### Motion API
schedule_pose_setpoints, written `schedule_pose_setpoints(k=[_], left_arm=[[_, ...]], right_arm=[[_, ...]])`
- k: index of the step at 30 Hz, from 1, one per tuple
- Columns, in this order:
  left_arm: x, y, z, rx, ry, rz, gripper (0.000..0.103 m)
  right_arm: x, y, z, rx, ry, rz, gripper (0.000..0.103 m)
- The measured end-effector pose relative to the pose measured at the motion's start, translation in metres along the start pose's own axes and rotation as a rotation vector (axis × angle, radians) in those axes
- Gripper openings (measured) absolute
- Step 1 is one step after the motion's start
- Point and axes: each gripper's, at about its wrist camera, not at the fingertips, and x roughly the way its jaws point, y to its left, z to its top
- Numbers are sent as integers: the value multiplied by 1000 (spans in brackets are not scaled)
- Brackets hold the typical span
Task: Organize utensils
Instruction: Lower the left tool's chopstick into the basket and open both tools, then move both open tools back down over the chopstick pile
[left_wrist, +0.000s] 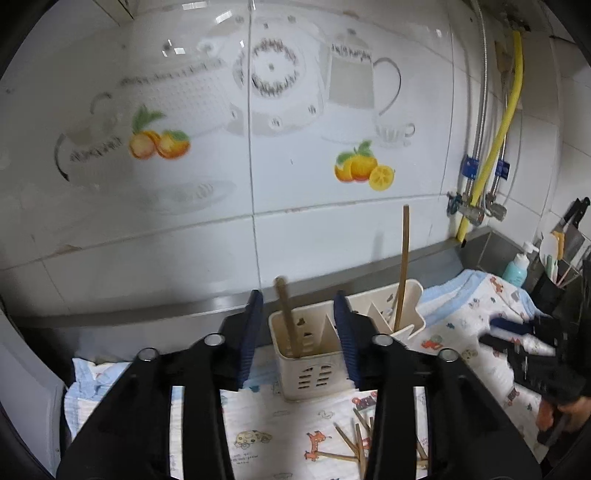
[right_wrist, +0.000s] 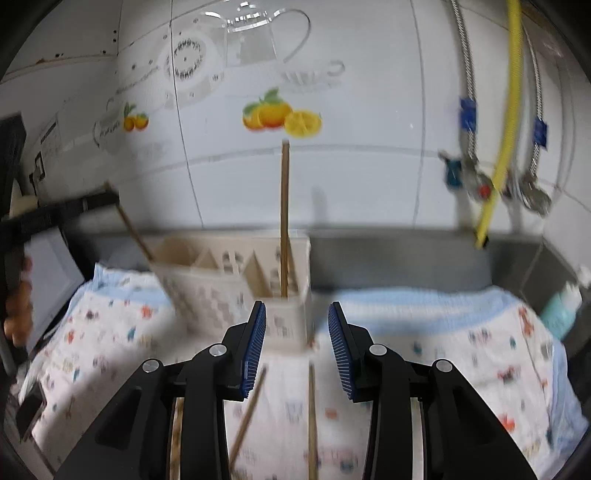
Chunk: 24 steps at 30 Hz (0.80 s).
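The left gripper (left_wrist: 299, 332) has loose jaws, gripping nothing. Just past them stands the holder (left_wrist: 314, 354) with two chopsticks (left_wrist: 402, 269) in it. The right gripper (right_wrist: 297, 343) also grips nothing. More chopsticks (left_wrist: 354, 446) lie near on the cloth (left_wrist: 266, 435).

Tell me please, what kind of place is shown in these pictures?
Most likely a home kitchen counter. The tiled wall carries teapot and fruit decals, a divided utensil holder with chopsticks stands on a patterned cloth, and a cleaver and a pump bottle sit at one side.
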Motion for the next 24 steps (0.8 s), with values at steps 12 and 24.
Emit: schedule_pose_setpoints(k=[12,24], left_arm=[[-73,-2,-49,-34,-22,-6,41],[-77,-7,-190,-168,211,-106,40]], right_arm=[[-25,14,-115,7,166,91,34],[-12,36,-133,-198,204,178,33]])
